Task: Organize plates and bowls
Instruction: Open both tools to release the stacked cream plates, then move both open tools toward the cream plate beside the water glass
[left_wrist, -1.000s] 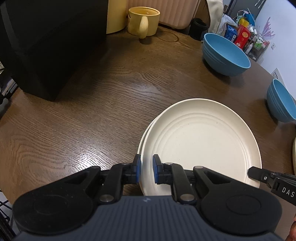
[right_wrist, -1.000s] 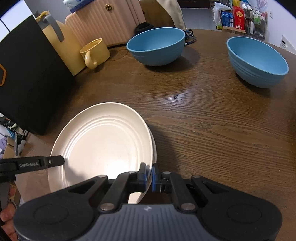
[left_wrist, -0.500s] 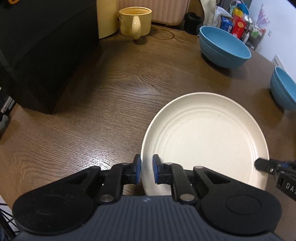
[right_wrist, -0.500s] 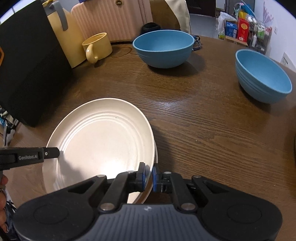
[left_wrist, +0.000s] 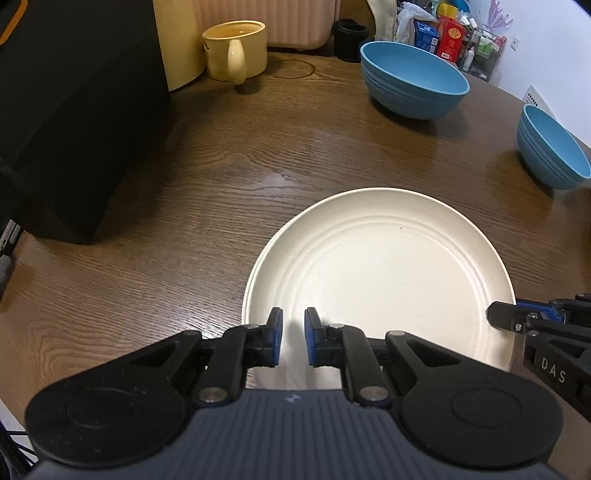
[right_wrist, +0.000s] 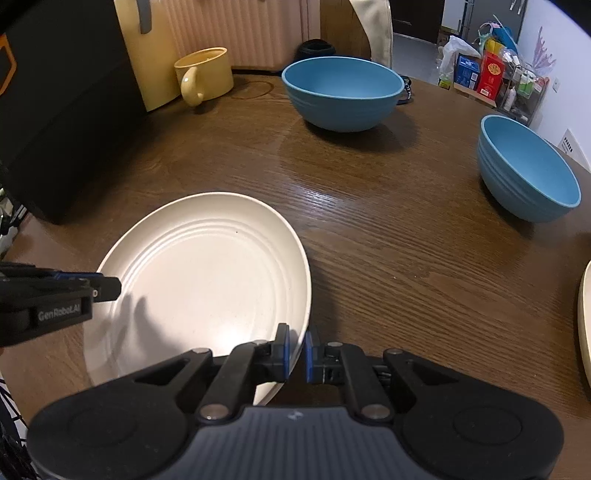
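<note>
While both tongs pinch opposite edges, item 1: round cream plate w/ ridged rings, stacked on a second like plate whose rim peeks out at left, on the dark wood-grain table, near edge.
- Left tongs: nearly closed, pads astride the plate's near rim; looks like a rim pinch.
- Right tongs: nearly closed on the opposite rim, same plate.
- Handling (est.): light, stiff, prob. melamine or fibre; smooth glaze, so slippery at the lip. Thin rim = only hold; grip deep enough to catch the raised edge, keep level.
- Items 2–3: deep blue ribbed bowls, far one and right one, well apart, not nested. Take by the wall, one pad inside.
- Misc: yellow mug, black box.
</note>
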